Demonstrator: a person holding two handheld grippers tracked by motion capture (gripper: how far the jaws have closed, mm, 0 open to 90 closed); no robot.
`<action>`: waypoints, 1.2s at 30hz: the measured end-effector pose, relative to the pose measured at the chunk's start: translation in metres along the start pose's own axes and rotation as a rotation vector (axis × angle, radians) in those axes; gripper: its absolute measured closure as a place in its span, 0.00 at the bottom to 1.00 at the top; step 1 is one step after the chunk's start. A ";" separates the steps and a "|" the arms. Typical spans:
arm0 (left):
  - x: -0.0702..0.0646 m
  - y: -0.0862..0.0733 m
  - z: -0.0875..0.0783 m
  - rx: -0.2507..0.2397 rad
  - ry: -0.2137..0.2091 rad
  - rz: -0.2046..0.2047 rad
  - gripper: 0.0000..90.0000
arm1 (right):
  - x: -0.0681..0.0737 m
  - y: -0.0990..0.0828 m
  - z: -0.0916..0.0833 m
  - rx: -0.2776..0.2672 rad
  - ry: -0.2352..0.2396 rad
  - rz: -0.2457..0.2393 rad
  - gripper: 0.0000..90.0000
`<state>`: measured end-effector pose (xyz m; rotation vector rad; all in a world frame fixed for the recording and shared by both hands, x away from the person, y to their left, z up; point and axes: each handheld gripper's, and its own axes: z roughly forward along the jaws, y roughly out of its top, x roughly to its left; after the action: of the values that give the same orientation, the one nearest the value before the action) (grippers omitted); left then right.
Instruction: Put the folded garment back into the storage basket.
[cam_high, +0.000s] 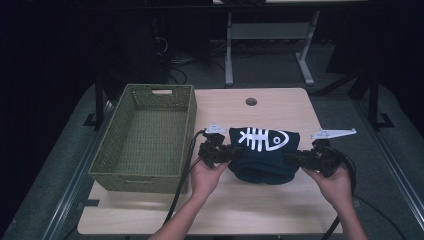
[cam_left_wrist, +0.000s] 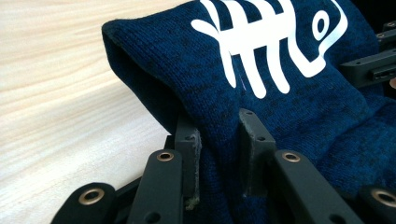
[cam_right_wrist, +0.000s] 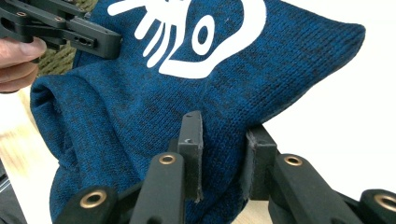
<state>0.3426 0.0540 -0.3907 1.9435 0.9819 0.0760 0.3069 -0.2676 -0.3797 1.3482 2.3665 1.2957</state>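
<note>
A folded dark blue knitted garment (cam_high: 264, 155) with a white fish-skeleton print hangs between my two grippers, a little above the wooden table (cam_high: 280, 200). My left gripper (cam_high: 227, 152) is shut on its left edge; in the left gripper view the jaws pinch a fold of the knit (cam_left_wrist: 219, 140). At the garment's right edge my right gripper (cam_high: 295, 157) is shut on the cloth, and the right gripper view has blue fabric (cam_right_wrist: 224, 140) squeezed between its jaws. The left gripper's jaws (cam_right_wrist: 93, 35) show far off at the top left of that view.
An empty green woven basket (cam_high: 145, 137) stands at the left of the table, close to my left hand. A round cable hole (cam_high: 251, 101) lies near the table's far edge. Desk legs and cables stand on the dark floor beyond.
</note>
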 end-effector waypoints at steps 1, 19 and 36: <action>-0.001 0.003 -0.004 -0.008 -0.001 0.003 0.80 | 0.001 0.002 -0.001 -0.003 0.000 -0.001 0.81; 0.006 0.017 -0.034 -0.028 -0.003 0.001 0.80 | 0.020 0.029 -0.004 -0.017 0.016 -0.034 0.81; 0.014 0.025 -0.055 -0.033 0.016 0.013 0.80 | 0.034 0.046 0.001 -0.033 0.034 -0.050 0.81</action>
<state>0.3446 0.0957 -0.3450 1.9215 0.9730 0.1145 0.3166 -0.2305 -0.3367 1.2598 2.3744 1.3486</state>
